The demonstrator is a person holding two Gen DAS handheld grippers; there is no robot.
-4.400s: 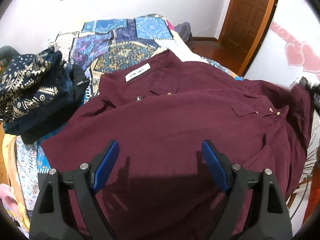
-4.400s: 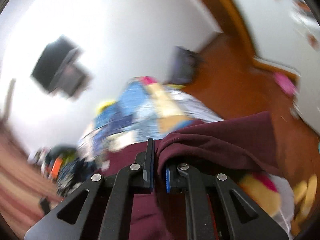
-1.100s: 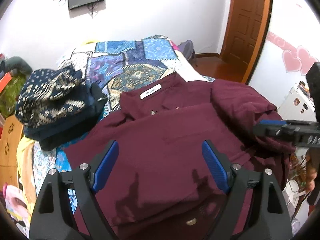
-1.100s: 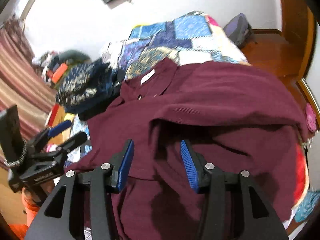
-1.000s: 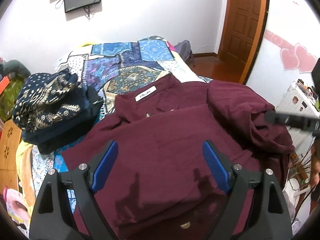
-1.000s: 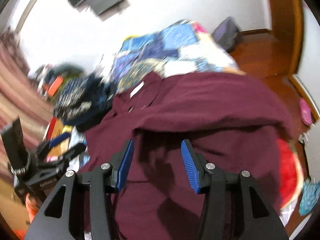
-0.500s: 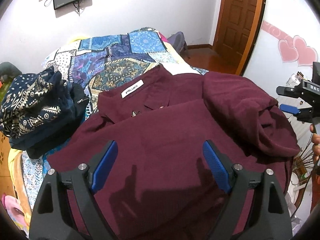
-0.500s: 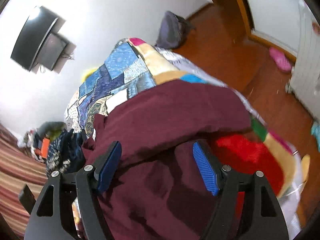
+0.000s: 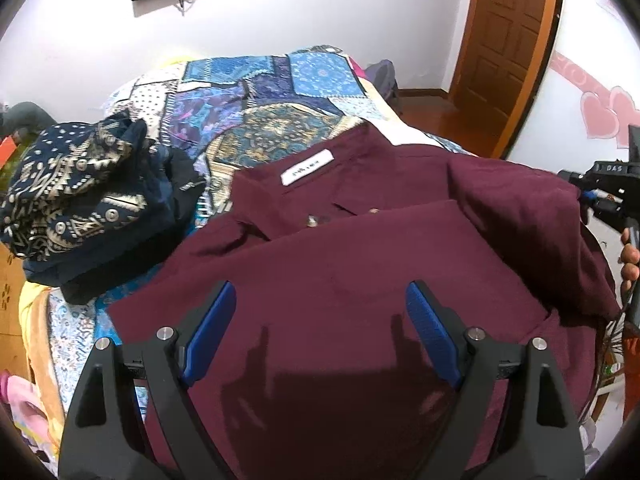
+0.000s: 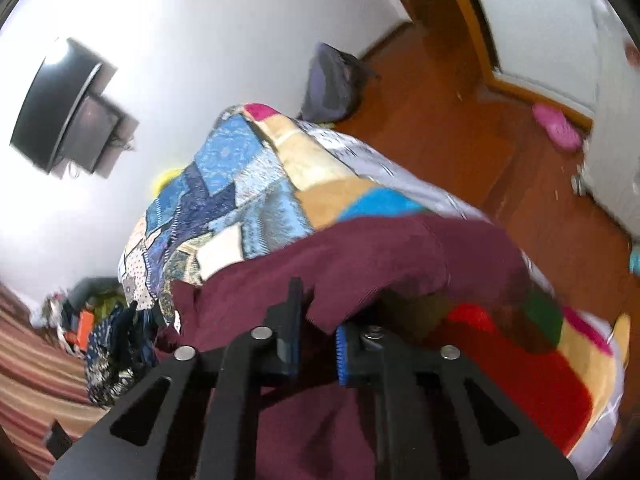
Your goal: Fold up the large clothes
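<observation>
A large maroon shirt (image 9: 360,264) lies on the bed, collar with a white label (image 9: 307,166) toward the far side, its right part folded over into a bulge. My left gripper (image 9: 318,326) is open and empty, hovering above the shirt's near part. My right gripper (image 10: 318,332) has its blue pads nearly together on a fold of the maroon shirt (image 10: 360,268) at the bed's right edge. It also shows in the left wrist view (image 9: 600,196) at the far right, beside the shirt's bulge.
A patchwork quilt (image 9: 256,92) covers the bed. A pile of dark blue patterned clothes (image 9: 80,188) lies left of the shirt. A wooden door (image 9: 504,40) and wooden floor (image 10: 460,128) are to the right. A dark bag (image 10: 336,80) stands by the wall.
My right gripper has gone from open above the shirt to closed on a fold at the shirt's right edge. My left gripper stays open above the shirt.
</observation>
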